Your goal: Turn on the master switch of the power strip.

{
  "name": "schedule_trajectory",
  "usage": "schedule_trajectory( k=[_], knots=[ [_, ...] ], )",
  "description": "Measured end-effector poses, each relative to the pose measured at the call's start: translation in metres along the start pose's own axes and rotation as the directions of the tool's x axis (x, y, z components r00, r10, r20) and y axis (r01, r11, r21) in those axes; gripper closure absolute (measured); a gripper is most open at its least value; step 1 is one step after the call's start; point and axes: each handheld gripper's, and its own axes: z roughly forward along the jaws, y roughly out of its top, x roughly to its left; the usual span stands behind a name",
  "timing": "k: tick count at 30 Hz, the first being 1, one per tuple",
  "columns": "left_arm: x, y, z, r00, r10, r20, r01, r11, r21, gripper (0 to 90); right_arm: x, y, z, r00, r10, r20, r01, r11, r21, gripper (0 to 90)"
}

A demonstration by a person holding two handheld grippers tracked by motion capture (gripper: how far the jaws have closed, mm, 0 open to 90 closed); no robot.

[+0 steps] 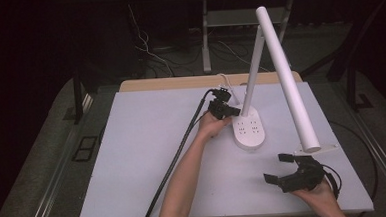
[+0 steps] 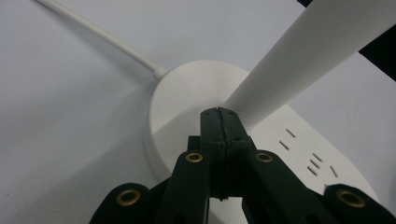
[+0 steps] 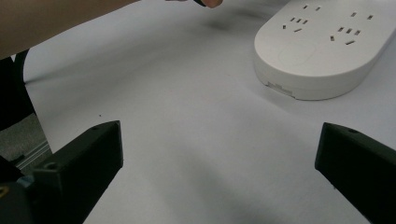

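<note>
High view: a white lamp base (image 1: 249, 129) with outlets is seen on the tabletop (image 1: 148, 156), its long axis running toward the person. The left gripper (image 1: 231, 111), jaws clenched on nothing, is held at the base's far end beside the stem (image 1: 252, 75). The right gripper (image 1: 277, 169), jaws released, is held nearer the person than the base.

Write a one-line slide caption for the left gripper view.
Left gripper, fingers pressed shut, at the foot of the desk lamp's white arm on its socket-lined base, cord trailing off.
</note>
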Motion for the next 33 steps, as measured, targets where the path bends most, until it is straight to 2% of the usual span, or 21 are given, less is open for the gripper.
schedule_trajectory(
  k=[7, 9, 12, 13, 15, 19, 25, 28, 30, 33],
  knots=[
    [-0.0021, -0.0012, -0.0011, 0.9984, 0.044, -0.037, -0.044, 0.9990, 0.001, 89.6, 0.0000, -0.0001, 0.0001, 1.0000, 0.000, -0.001, 0.000, 1.000, 0.001, 0.5],
    [-0.0020, -0.0015, -0.0009, 0.9986, 0.041, -0.034, -0.041, 0.9992, 0.000, 89.7, 0.0001, 0.0000, -0.0001, 1.0000, 0.001, -0.001, -0.001, 1.000, 0.001, 0.5],
    [-0.0024, -0.0023, 0.0003, 0.9996, 0.029, -0.007, -0.029, 0.9996, 0.001, 89.9, 0.0002, -0.0002, -0.0003, 1.0000, 0.000, 0.001, 0.000, 1.000, -0.001, 0.5],
    [-0.0028, -0.0025, 0.0004, 0.9992, 0.039, 0.002, -0.039, 0.9992, 0.009, 89.9, 0.0003, -0.0003, -0.0005, 1.0000, 0.001, 0.001, -0.001, 1.000, -0.001, 0.5],
    [-0.0055, -0.0028, 0.0013, 0.9982, 0.059, -0.012, -0.059, 0.9982, 0.011, 90.0, 0.0001, -0.0002, -0.0004, 1.0000, 0.001, 0.002, -0.001, 1.000, -0.002, 0.5],
    [-0.0049, -0.0038, 0.0020, 0.9985, 0.054, -0.008, -0.054, 0.9985, 0.002, 90.0, 0.0010, -0.0004, -0.0012, 1.0000, -0.002, 0.002, 0.002, 1.000, -0.004, 0.5],
    [-0.0003, -0.0074, 0.0023, 0.9998, 0.014, 0.017, -0.014, 0.9997, -0.022, 90.0, 0.0003, -0.0007, -0.0020, 1.0000, 0.002, 0.003, -0.002, 1.000, -0.006, 0.5],
    [-0.0008, -0.0074, 0.0023, 0.9998, 0.017, 0.011, -0.016, 0.9997, -0.019, 90.0, 0.0008, -0.0007, -0.0025, 1.0000, 0.002, 0.002, -0.002, 1.000, -0.005, 0.5],
    [0.0011, -0.0079, 0.0028, 0.9995, -0.017, 0.026, 0.017, 0.9995, -0.027, 90.0, 0.0010, -0.0007, -0.0023, 1.0000, 0.000, 0.002, 0.000, 1.000, -0.007, 0.5],
    [0.0033, -0.0093, 0.0030, 0.9983, -0.042, 0.041, 0.044, 0.9984, -0.036, 90.0, 0.0015, -0.0010, -0.0024, 1.0000, -0.008, 0.002, 0.008, 1.000, -0.010, 0.5]
  ],
)
